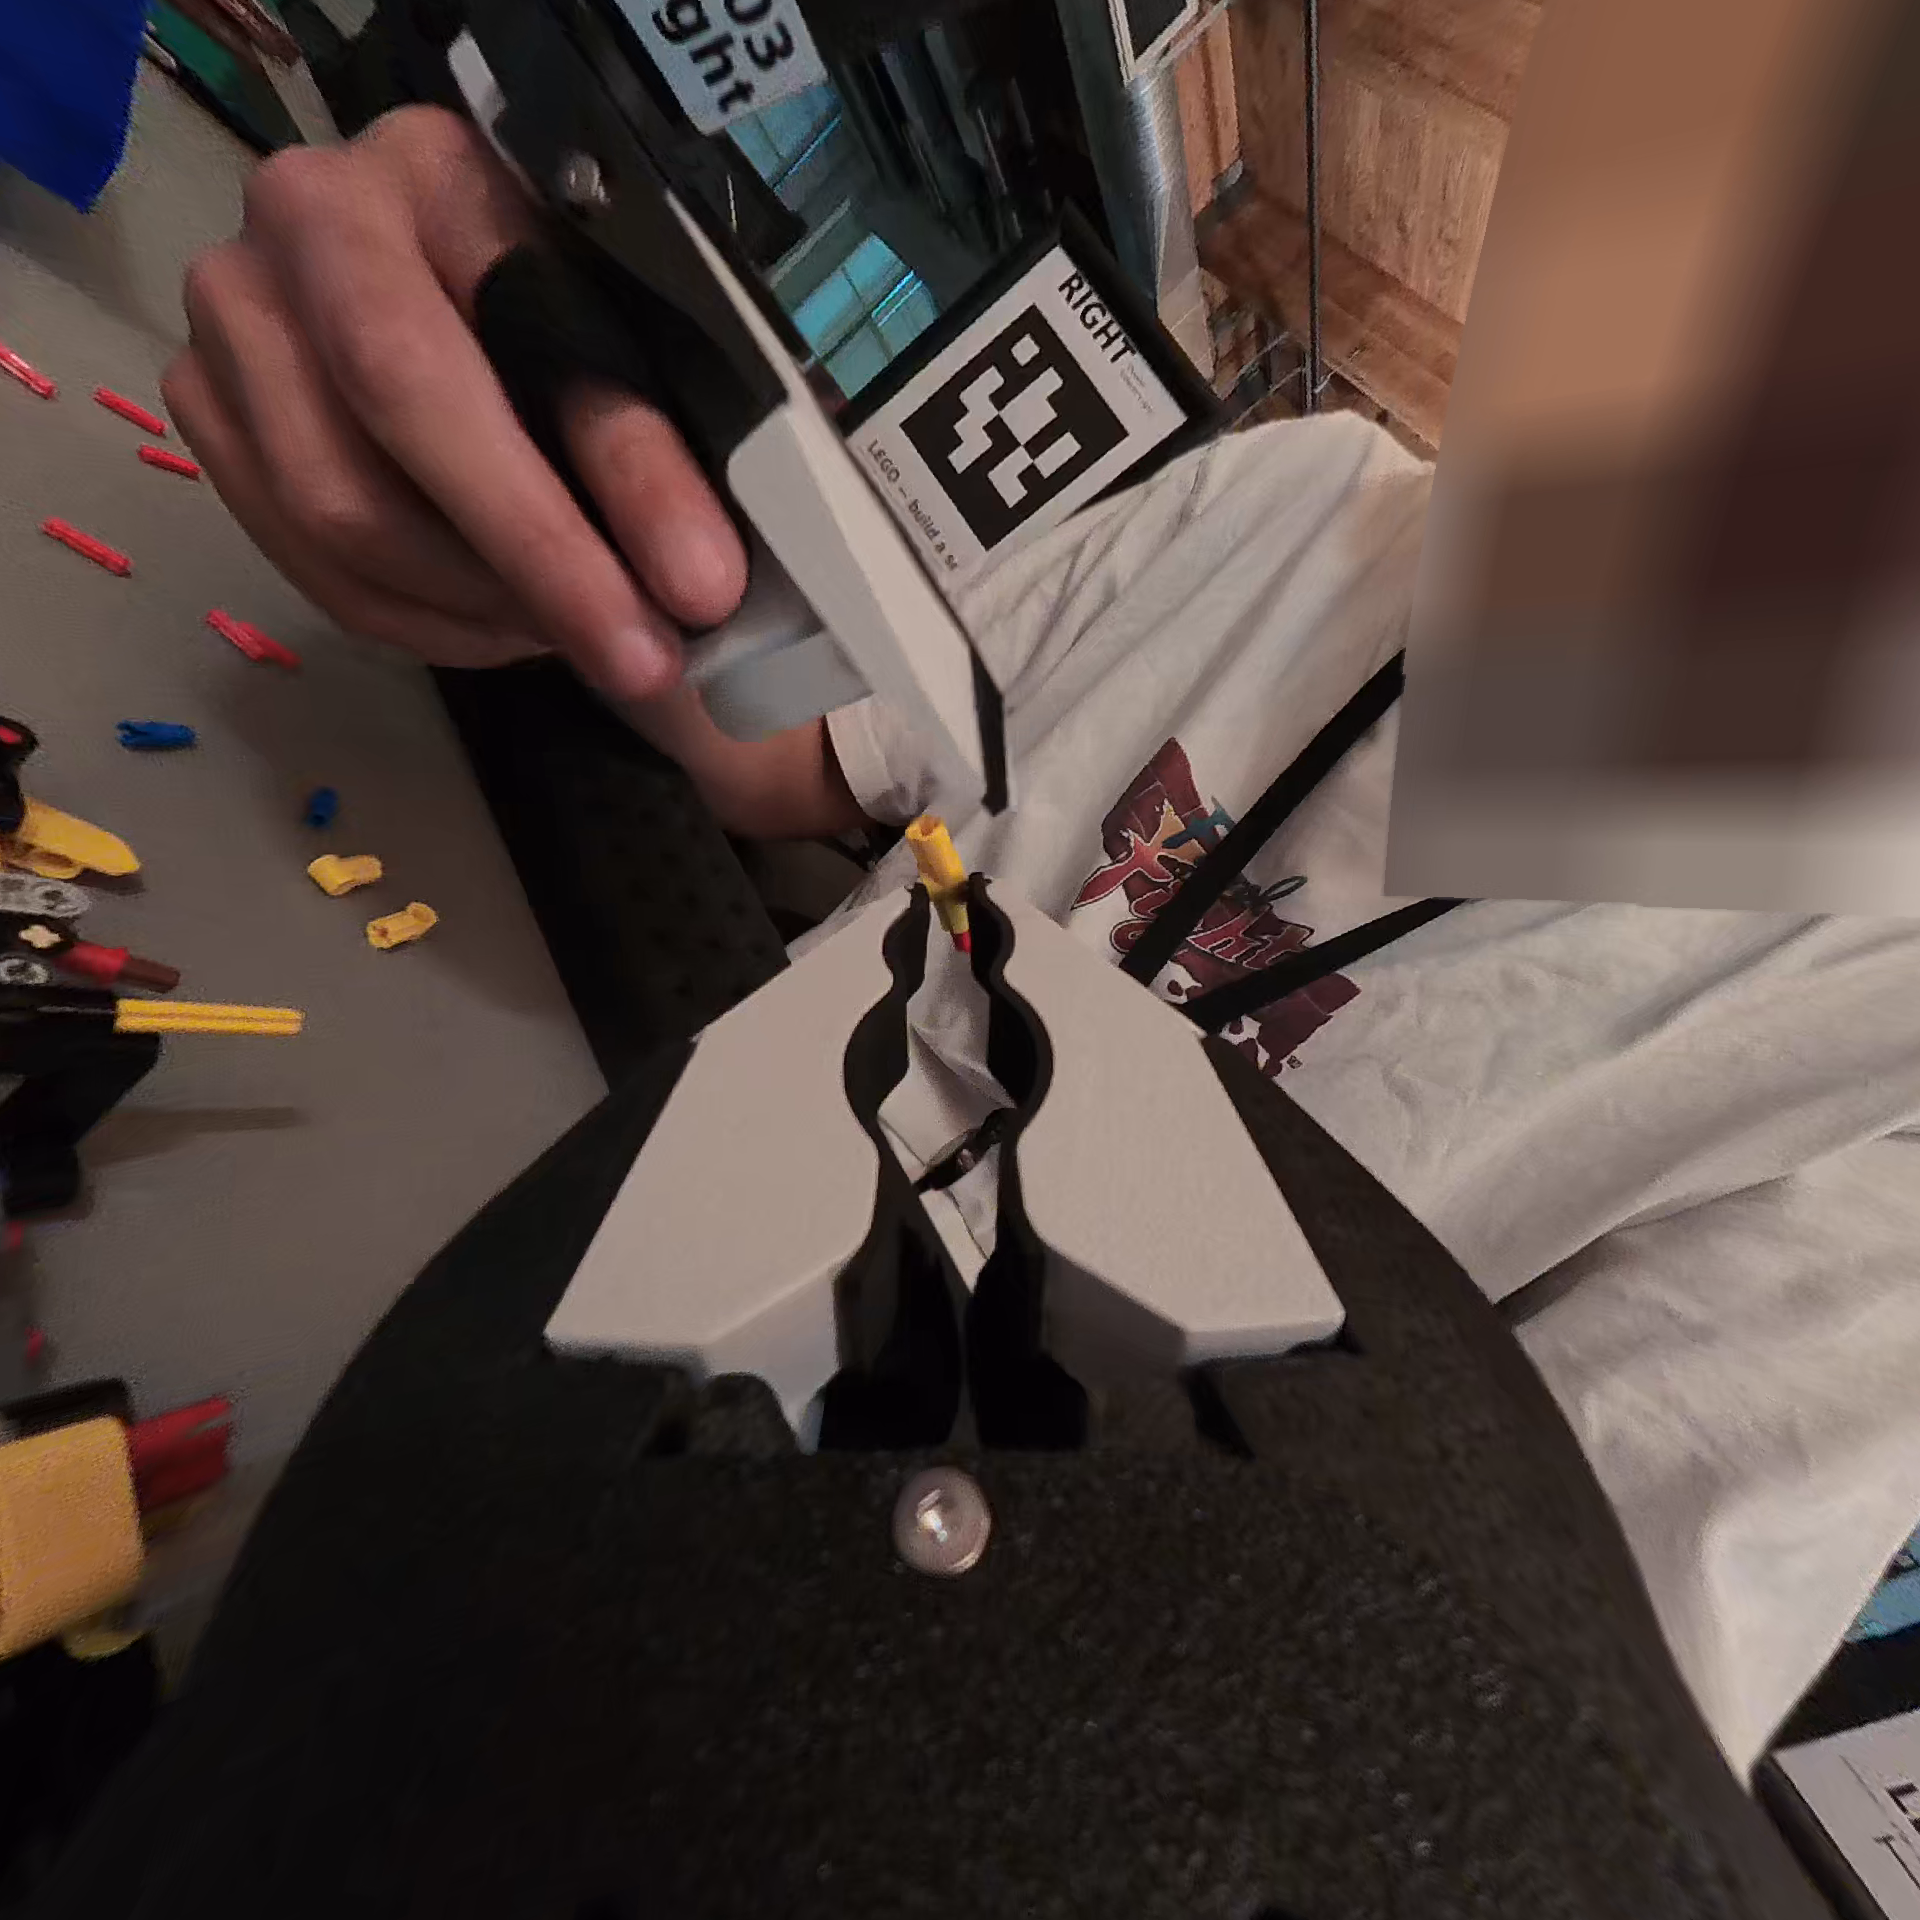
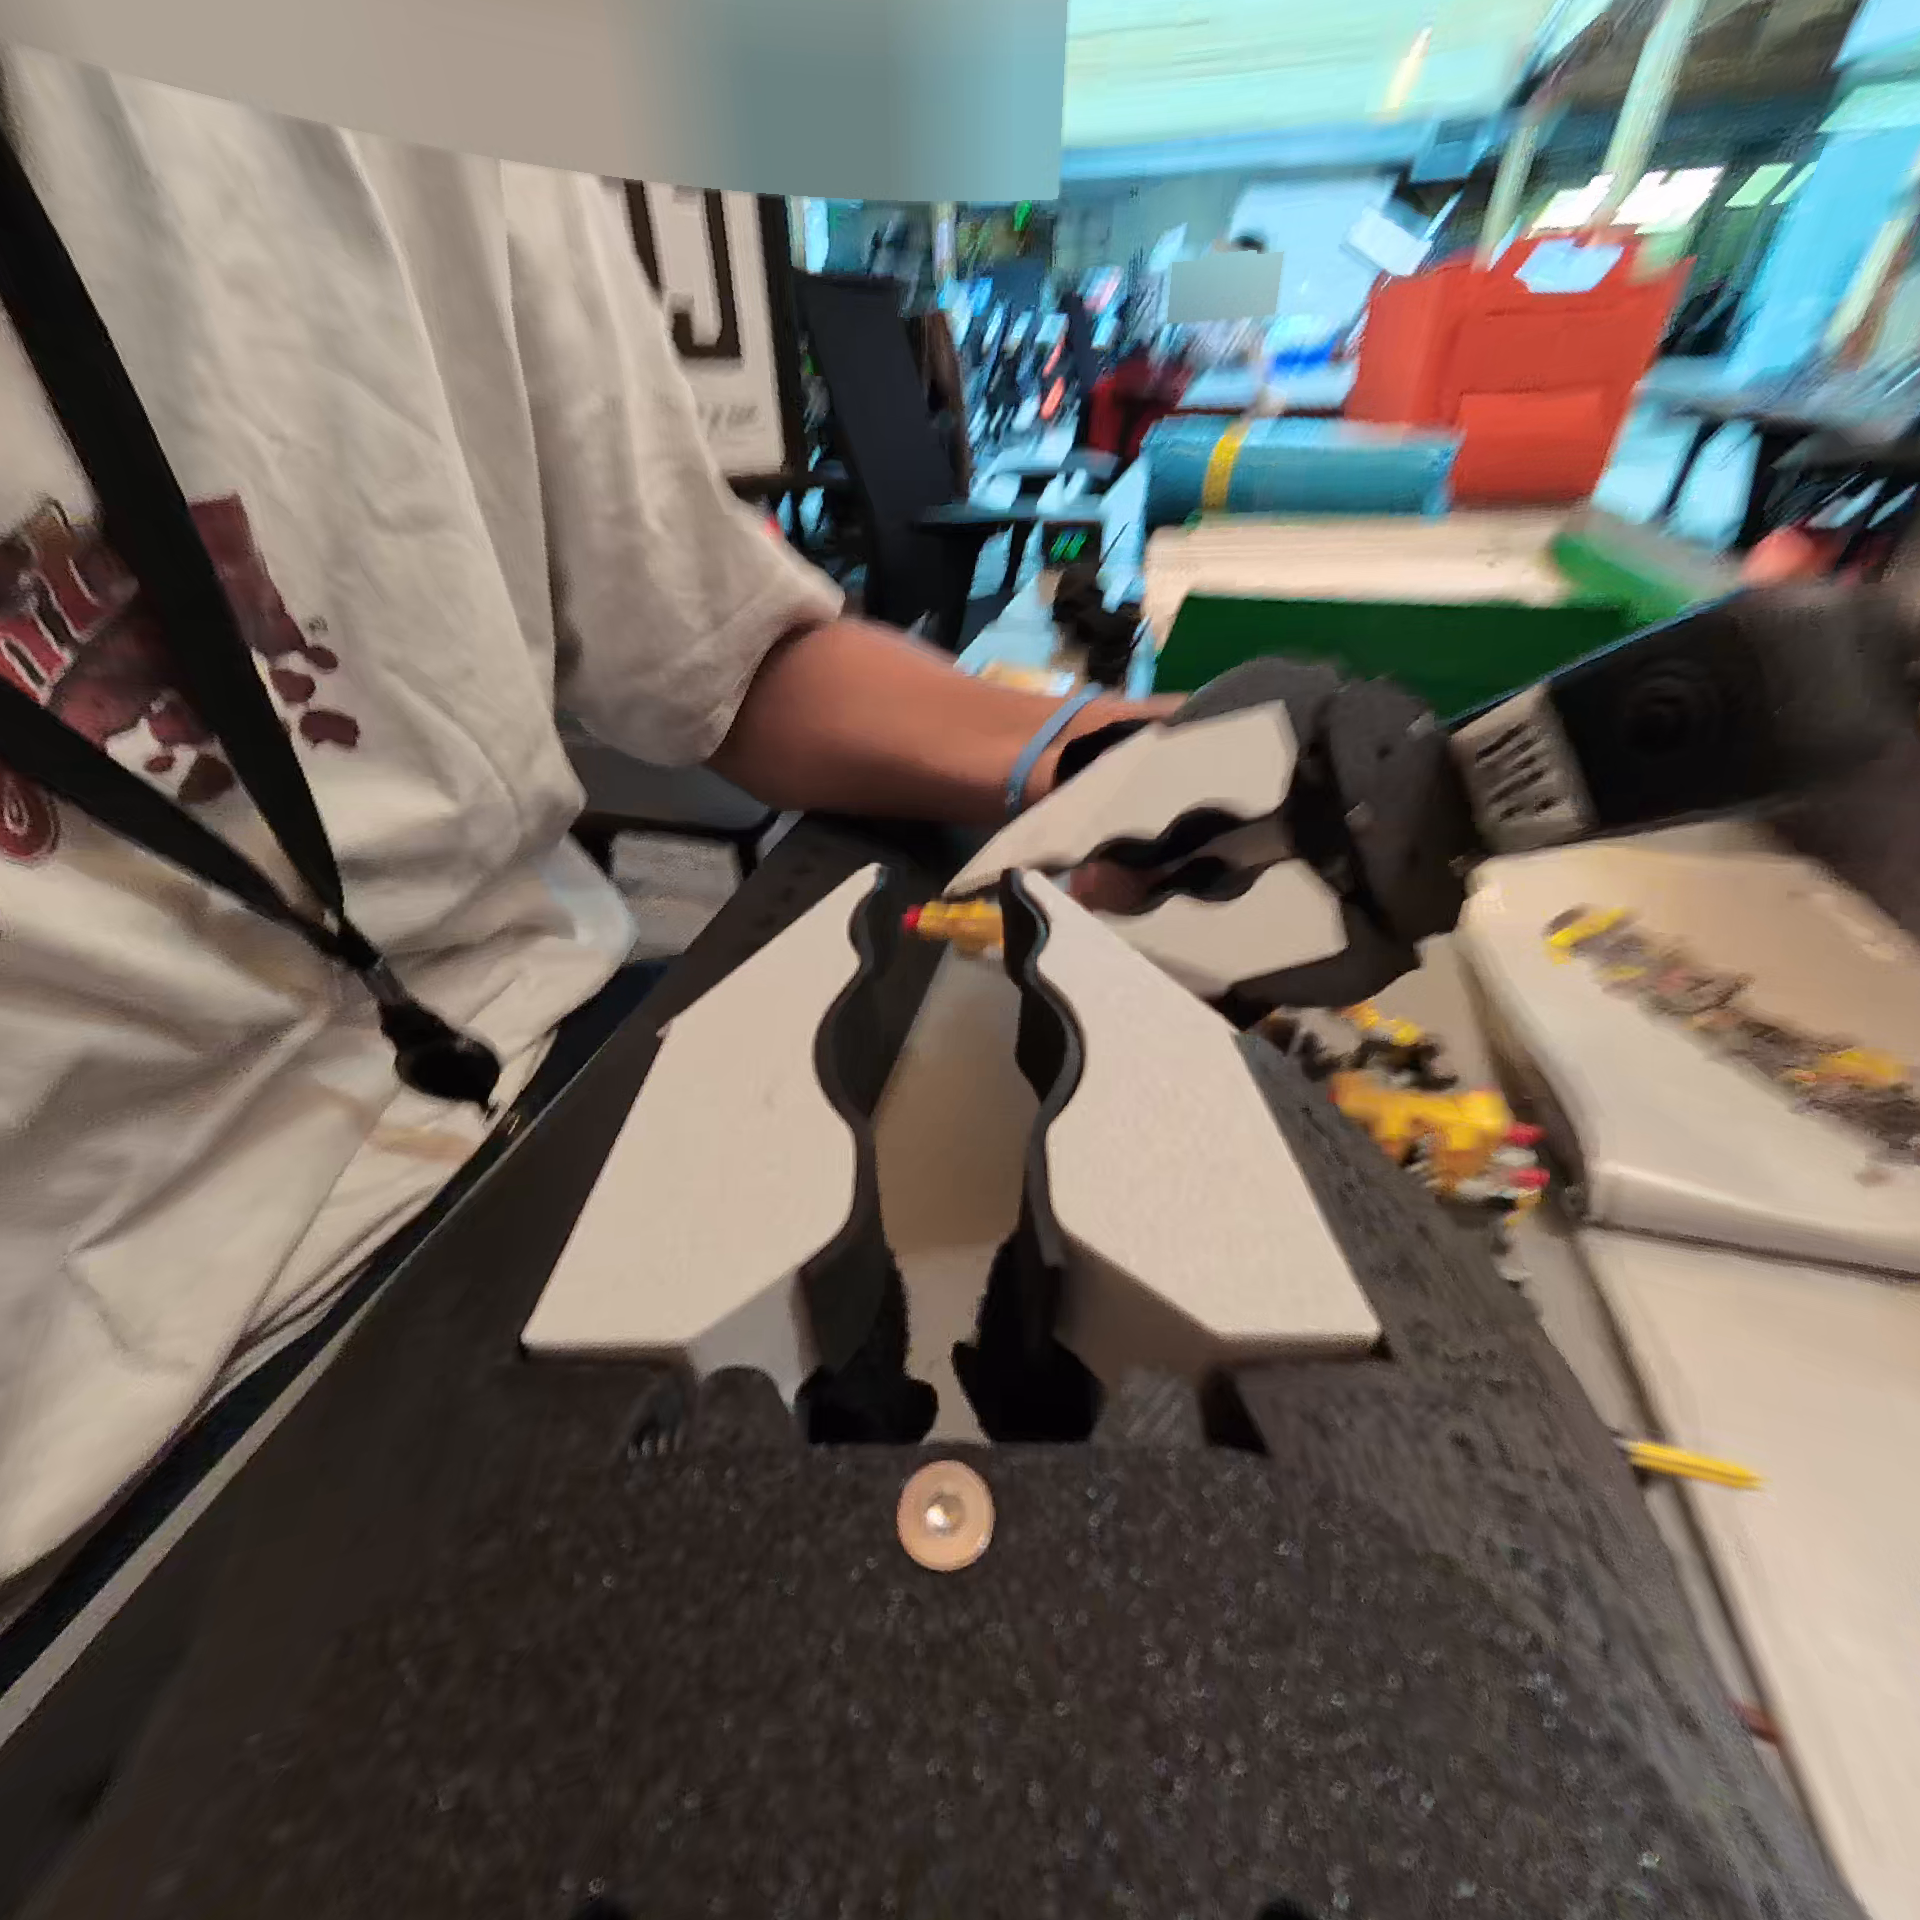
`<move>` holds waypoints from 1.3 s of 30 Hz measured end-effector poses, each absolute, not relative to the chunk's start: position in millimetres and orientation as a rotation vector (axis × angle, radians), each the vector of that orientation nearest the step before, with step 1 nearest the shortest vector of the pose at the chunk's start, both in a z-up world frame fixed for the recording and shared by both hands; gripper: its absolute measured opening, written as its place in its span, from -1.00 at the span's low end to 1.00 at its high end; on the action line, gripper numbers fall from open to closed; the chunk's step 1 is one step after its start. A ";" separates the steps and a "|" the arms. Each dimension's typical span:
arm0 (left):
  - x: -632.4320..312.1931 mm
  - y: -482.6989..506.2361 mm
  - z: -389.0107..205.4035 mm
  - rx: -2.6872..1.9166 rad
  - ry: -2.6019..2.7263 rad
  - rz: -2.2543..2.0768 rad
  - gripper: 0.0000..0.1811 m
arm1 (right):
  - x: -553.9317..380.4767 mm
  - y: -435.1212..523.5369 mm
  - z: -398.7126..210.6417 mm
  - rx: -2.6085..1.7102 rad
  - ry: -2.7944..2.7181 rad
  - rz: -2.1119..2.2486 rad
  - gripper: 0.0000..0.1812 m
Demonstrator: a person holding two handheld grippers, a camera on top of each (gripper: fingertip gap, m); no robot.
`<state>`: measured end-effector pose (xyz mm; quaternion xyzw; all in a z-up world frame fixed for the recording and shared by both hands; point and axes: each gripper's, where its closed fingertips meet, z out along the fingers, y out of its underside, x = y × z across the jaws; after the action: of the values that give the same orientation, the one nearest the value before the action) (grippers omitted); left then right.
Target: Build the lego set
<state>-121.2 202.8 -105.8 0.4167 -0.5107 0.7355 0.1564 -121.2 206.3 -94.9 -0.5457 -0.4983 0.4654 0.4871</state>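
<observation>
My left gripper (image 1: pixel 951 899) is shut on a small yellow connector with a red pin (image 1: pixel 935 868) and holds it in the air in front of a person's white shirt. My right gripper (image 2: pixel 948 883) is open, with its jaws on either side of the same yellow piece (image 2: pixel 951 920). I cannot tell if they touch it. The left gripper (image 2: pixel 975 902) comes in from the right in the right wrist view. One of the right gripper's fingers (image 1: pixel 873 582), held by a hand, ends just above the piece in the left wrist view.
Loose red pins (image 1: pixel 125 410), a blue pin (image 1: pixel 156 735), yellow connectors (image 1: pixel 345 873) and a yellow axle (image 1: pixel 208 1018) lie on the grey table (image 1: pixel 312 1195). A yellow and black part-build (image 2: pixel 1434 1122) sits by an open booklet (image 2: pixel 1714 1018). The person's torso (image 1: pixel 1610 1091) is close behind. My left and right fingertips are right by each other.
</observation>
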 end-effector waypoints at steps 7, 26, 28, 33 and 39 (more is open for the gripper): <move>-131.7 188.8 -116.0 1.144 -1.573 2.013 -0.92 | -136.0 195.6 -117.5 -1.392 -1.339 1.093 -0.78; -106.1 250.1 -109.8 1.495 -1.423 2.216 -0.92 | -105.7 259.5 -109.9 -1.428 -1.137 0.599 -0.93; -104.6 252.8 -110.1 1.505 -1.386 2.218 -0.93 | -103.4 261.5 -110.7 -1.424 -1.136 0.578 -0.94; -106.9 246.4 -112.9 1.469 -1.315 2.165 -0.93 | -107.0 256.2 -114.7 -1.378 -1.187 0.536 -0.93; -108.6 237.7 -114.6 1.418 -1.296 2.133 -0.93 | -116.1 251.8 -118.6 -1.322 -1.254 0.447 -0.94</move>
<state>-108.6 237.7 -114.6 0.4894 -0.4473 0.7362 0.1353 -116.1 251.8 -118.6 -0.5684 -0.5389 0.1921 0.5913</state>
